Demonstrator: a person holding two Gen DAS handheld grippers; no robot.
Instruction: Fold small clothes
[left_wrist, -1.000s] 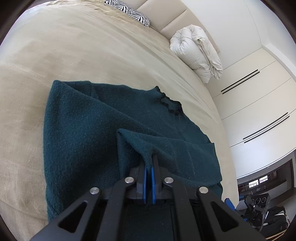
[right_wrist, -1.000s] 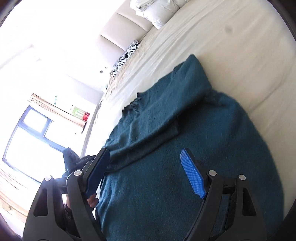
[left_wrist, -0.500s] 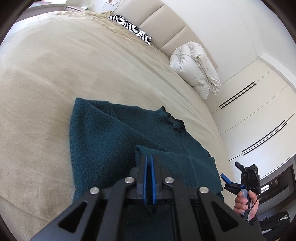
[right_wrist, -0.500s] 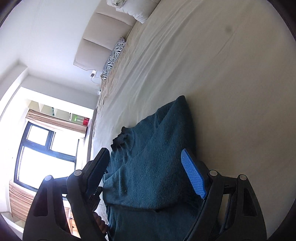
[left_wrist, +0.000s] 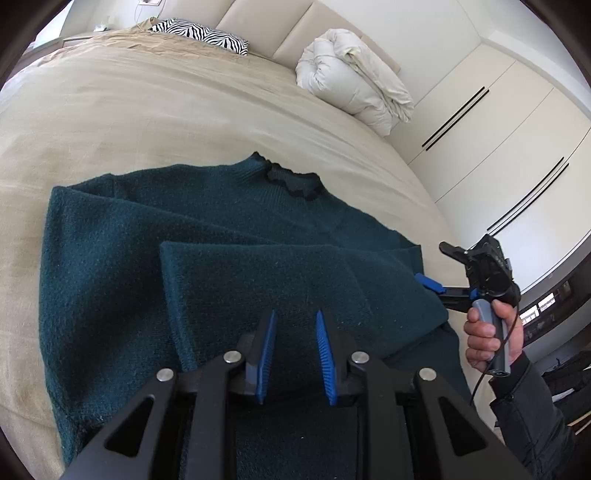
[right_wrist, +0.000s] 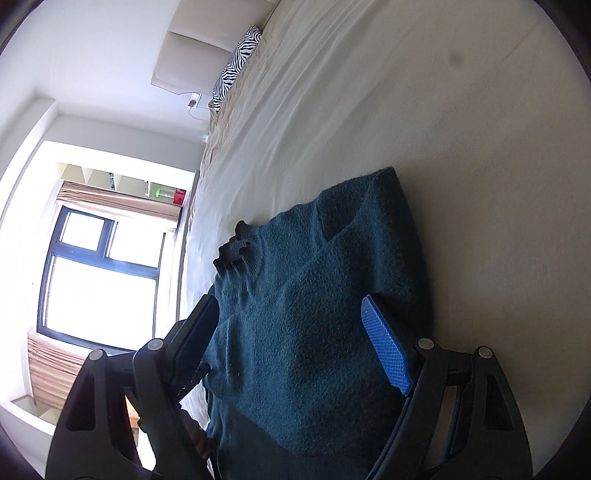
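A dark teal knit sweater (left_wrist: 258, 229) lies on the beige bed (left_wrist: 184, 110), collar pointing toward the headboard, with a sleeve folded flat across its body. My left gripper (left_wrist: 293, 314) hovers just above that folded sleeve; its jaws are opening and nothing is pinched between the blue pads. At the sweater's right edge a hand (left_wrist: 487, 332) holds my right gripper (left_wrist: 436, 264), open. In the right wrist view the right gripper (right_wrist: 290, 306) stands wide over the sweater (right_wrist: 314, 295), its pads not touching the cloth.
A zebra-print pillow (left_wrist: 199, 35) and a rolled white duvet (left_wrist: 354, 74) lie by the headboard. White wardrobe doors (left_wrist: 498, 129) stand to the right of the bed. A bright window (right_wrist: 99, 273) is beyond the bed's far side. Bare bedspread (right_wrist: 461, 147) surrounds the sweater.
My left gripper let go of the sleeve fold, which now lies flat on the sweater, and its jaws parted. The right gripper came in low at the sweater's right edge.
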